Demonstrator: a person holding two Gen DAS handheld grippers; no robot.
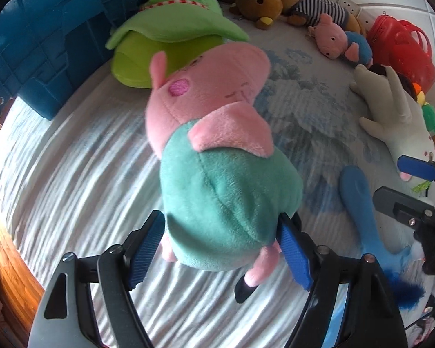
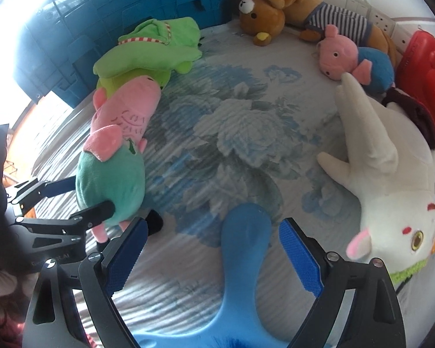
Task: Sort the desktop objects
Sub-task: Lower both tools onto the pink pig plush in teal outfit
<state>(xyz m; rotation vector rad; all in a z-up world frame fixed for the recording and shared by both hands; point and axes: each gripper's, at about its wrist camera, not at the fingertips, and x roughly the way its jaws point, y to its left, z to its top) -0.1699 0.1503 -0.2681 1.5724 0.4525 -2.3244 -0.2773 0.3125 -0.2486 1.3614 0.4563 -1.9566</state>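
A pink pig plush in a green top lies on the flowered sheet. My left gripper points down over its lower body, one blue pad on each side. The jaws stand wide and the pads flank the body without squeezing it; the toy rests on the sheet. To its right lies a blue plush with a flat fin. My right gripper hangs open over it, the fin between its pads with gaps on both sides.
A blue crate walls the far left. Before it lies a green plush. Brown bears, a small pig in blue and a red plastic basket line the back. A white cat plush lies right. A wooden edge runs left.
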